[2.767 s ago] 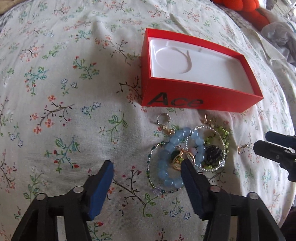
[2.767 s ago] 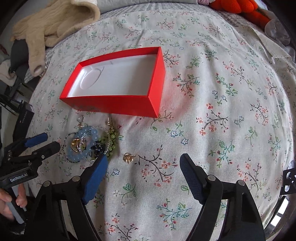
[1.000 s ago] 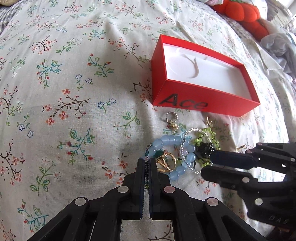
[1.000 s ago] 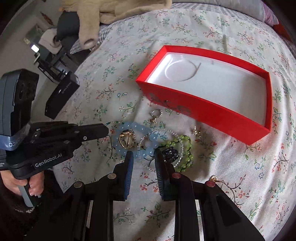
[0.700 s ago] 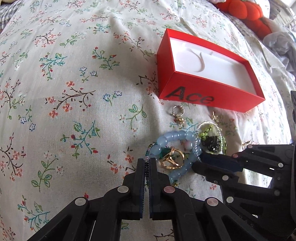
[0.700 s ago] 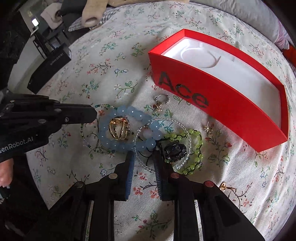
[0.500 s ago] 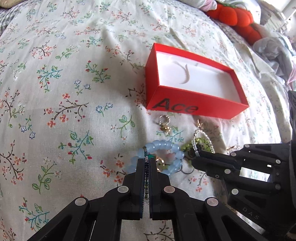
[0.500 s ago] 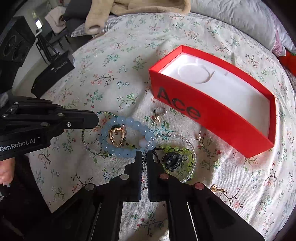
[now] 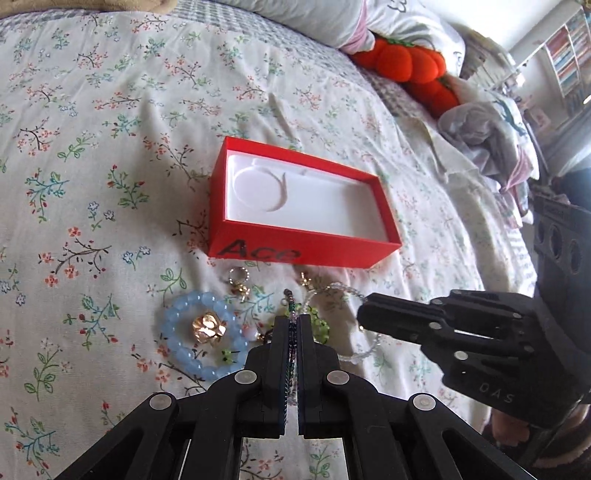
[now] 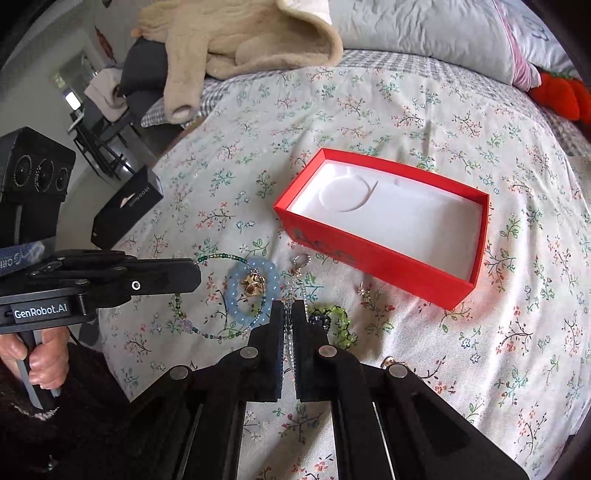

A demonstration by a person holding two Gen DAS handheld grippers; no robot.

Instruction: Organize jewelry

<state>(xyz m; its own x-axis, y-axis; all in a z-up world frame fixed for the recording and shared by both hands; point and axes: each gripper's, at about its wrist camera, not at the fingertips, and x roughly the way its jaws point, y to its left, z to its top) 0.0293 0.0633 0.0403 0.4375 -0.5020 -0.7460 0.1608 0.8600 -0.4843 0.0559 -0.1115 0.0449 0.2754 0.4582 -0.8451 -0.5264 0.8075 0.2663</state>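
A red box (image 9: pixel 295 254) (image 10: pixel 373 262) with a white insert lies open on the floral bedspread. In front of it lies a pale blue bead bracelet (image 9: pixel 177 354) (image 10: pixel 236 306) with a gold ring (image 9: pixel 209 326) (image 10: pixel 253 286) inside it, a green bead bracelet (image 10: pixel 341 321), a small charm (image 9: pixel 238 282) and small earrings (image 10: pixel 364 290). My left gripper (image 9: pixel 293 319) is shut on a thin green seed-bead bracelet (image 10: pixel 221 334), lifted off the bed. My right gripper (image 10: pixel 290 306) is shut on a clear bead bracelet (image 9: pixel 354 291), also lifted.
Orange plush pumpkins (image 9: pixel 406 61) and crumpled clothes (image 9: pixel 491 136) lie at the back right. A beige fleece (image 10: pixel 240 40) and a pillow (image 10: pixel 424 26) lie at the head of the bed. A black box (image 10: pixel 127 212) sits past the bed's left edge.
Both grippers closed on bracelets in the pile and rose, pulling the thin green and the clear bracelet away from the blue one. The box looks farther off.
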